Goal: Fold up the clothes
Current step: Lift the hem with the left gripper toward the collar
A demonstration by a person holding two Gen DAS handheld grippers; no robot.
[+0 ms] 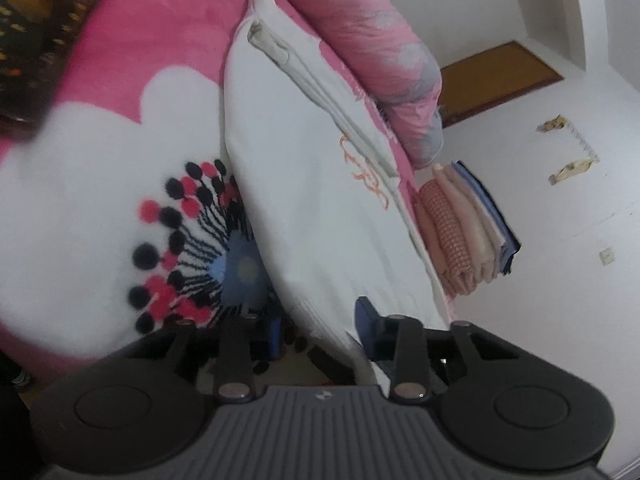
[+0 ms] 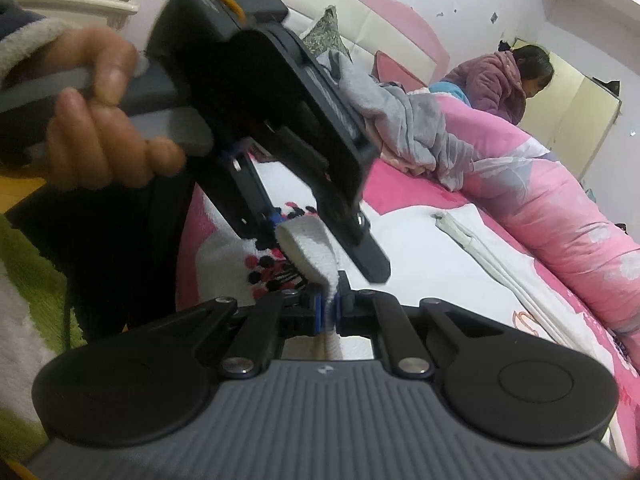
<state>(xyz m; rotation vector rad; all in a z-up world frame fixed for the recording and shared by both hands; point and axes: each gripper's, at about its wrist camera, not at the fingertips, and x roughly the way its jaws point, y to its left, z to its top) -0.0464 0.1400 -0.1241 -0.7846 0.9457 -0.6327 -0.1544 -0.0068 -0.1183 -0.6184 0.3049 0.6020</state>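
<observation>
A: Progress?
B: White garment [image 1: 304, 184] lay mid-frame on the pink bedspread [image 1: 160, 40], partly folded; folded stack [image 1: 464, 232] at right.
A: Grippers?
B: Right gripper [image 2: 328, 306] clamped on its ribbed hem [image 2: 308, 246]; left gripper [image 1: 320, 332] jaws apart around the garment's edge.

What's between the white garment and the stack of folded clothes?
Nothing; in the left wrist view the white garment runs right up against the stack of folded clothes on the pink flowered bedspread.

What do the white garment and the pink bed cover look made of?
White garment with orange print: likely matte woven or knit cotton; ribbed hem clamped in the right gripper. Pink flower-patterned bed cover: seemingly plush fleece, with a fuzzy surface.
</observation>
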